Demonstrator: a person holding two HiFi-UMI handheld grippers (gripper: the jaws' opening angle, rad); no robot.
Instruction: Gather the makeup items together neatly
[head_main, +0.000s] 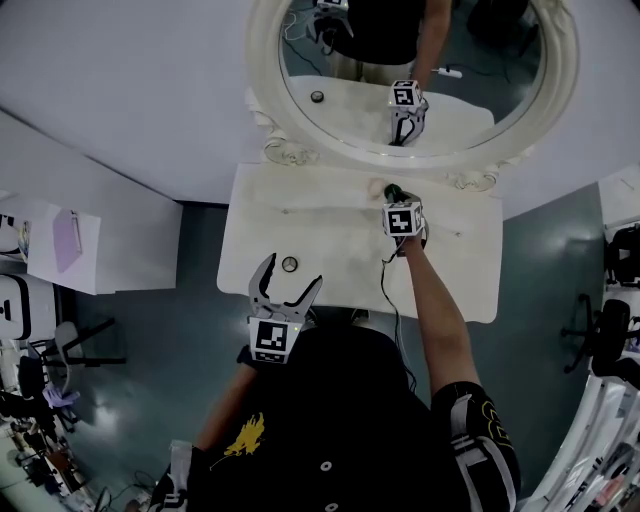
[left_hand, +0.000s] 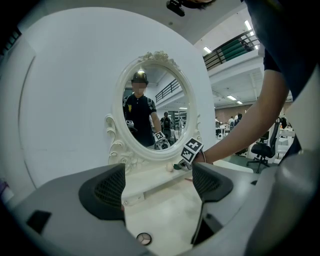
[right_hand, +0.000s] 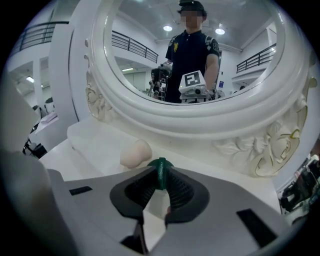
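Up by the mirror's shelf (right_hand: 95, 140), the right gripper (right_hand: 160, 181) is pinching a thin green item (right_hand: 161, 169) at its narrow jaw tips, with a beige sponge (right_hand: 135, 152) sitting at its ten o'clock. It's looking light, stiff and probably slippery, so I'm guessing the flat faces are the place to grip. The left gripper (left_hand: 157, 185) is hovering wide open and empty.

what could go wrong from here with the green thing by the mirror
1. The right gripper pinches the green item only at its jaw tips, so it may slip out and roll along the shelf.
2. The beige sponge lies right beside it; a nudge could send it rolling.
3. The small round item sits below the open left gripper, which might knock it.
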